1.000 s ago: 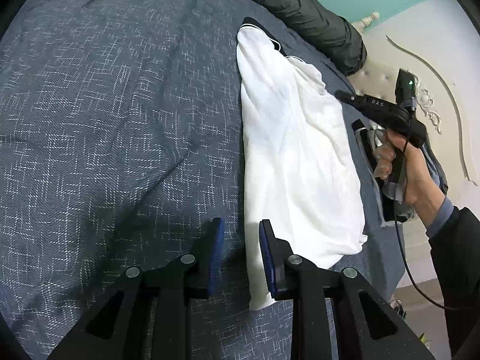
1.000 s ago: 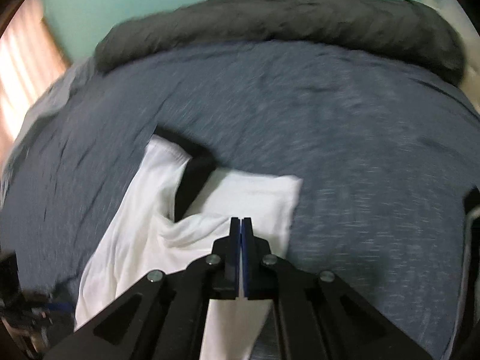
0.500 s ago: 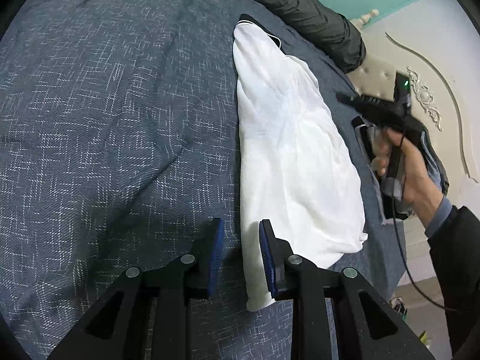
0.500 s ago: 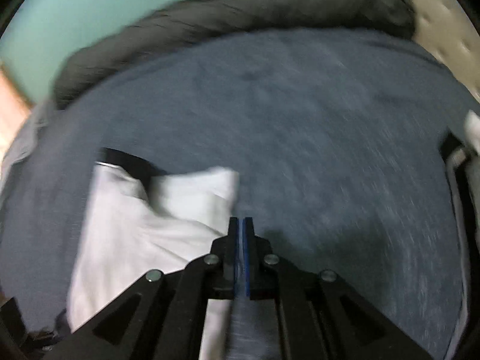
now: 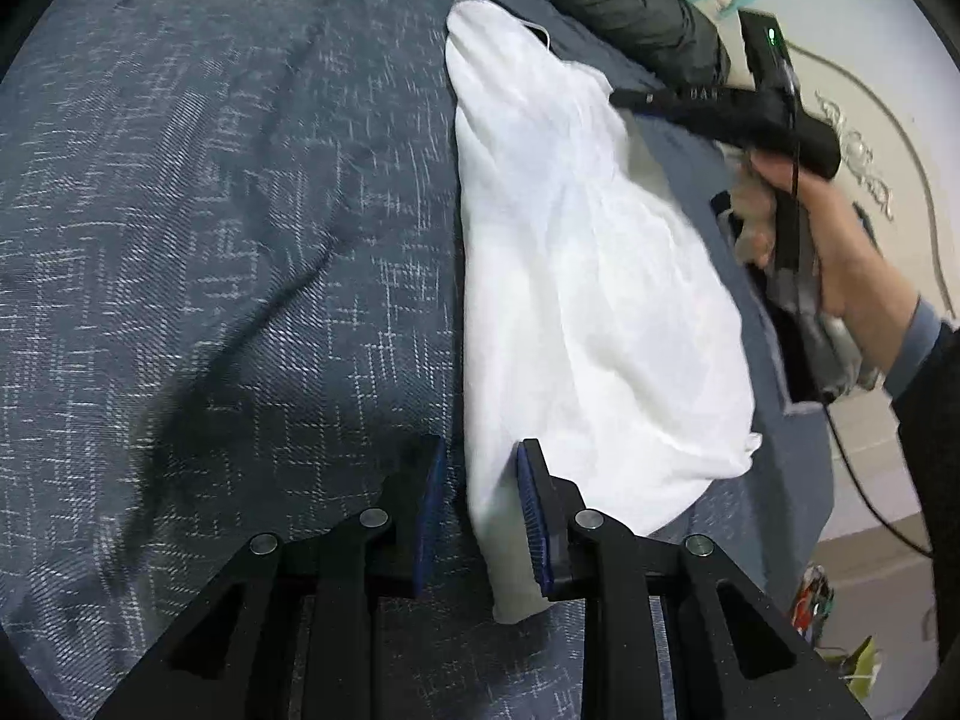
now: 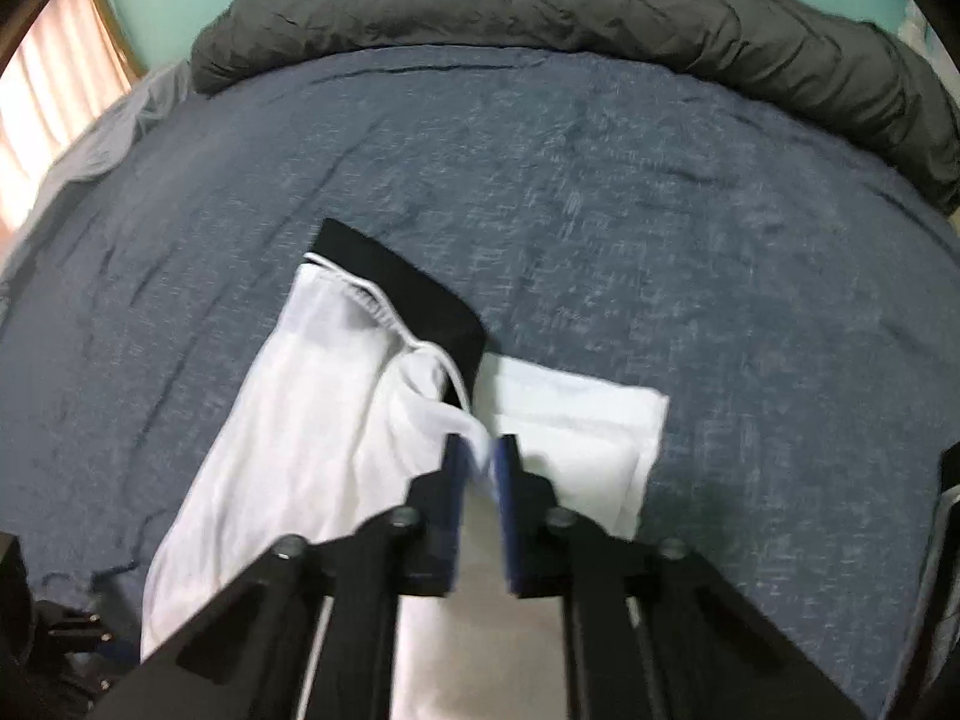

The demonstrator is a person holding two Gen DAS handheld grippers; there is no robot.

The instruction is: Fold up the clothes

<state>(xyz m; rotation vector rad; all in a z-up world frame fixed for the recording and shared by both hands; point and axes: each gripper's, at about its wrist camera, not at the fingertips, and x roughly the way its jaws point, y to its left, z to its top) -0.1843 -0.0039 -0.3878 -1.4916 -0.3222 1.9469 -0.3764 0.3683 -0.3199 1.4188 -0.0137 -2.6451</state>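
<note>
1. One bed [image 5: 210, 240] with a blue-grey woven cover carries everything; it gives a broad flat surface for folding.
2. One dark grey rolled duvet [image 6: 570, 18] lies along the far edge of the bed, beyond the shirt, likely pushed back to leave room.
3. One white shirt [image 5: 576, 276] with a black collar [image 6: 396, 282] lies on the bed cover as a long, narrow, rumpled strip, apparently folded lengthwise, collar end toward the duvet. A squared white flap [image 6: 588, 426] lies flat beside the collar, on the side away from the window.
4. Two handheld grippers are in view, one at each end of the shirt, probably so both ends can be handled together.
5. The right gripper [image 6: 480, 462], held in the person's hand [image 5: 822, 228], sits at the collar end. Its jaws stand narrowly apart with a fold of white cloth between them; whether the pads press it I cannot tell, as this part is blurred.
6. The left gripper [image 5: 477, 504] is at the hem end, farthest from the duvet. Its jaws are open, straddling the shirt's long edge without pinching it, which looks like a position for taking or letting go of the hem.
</note>
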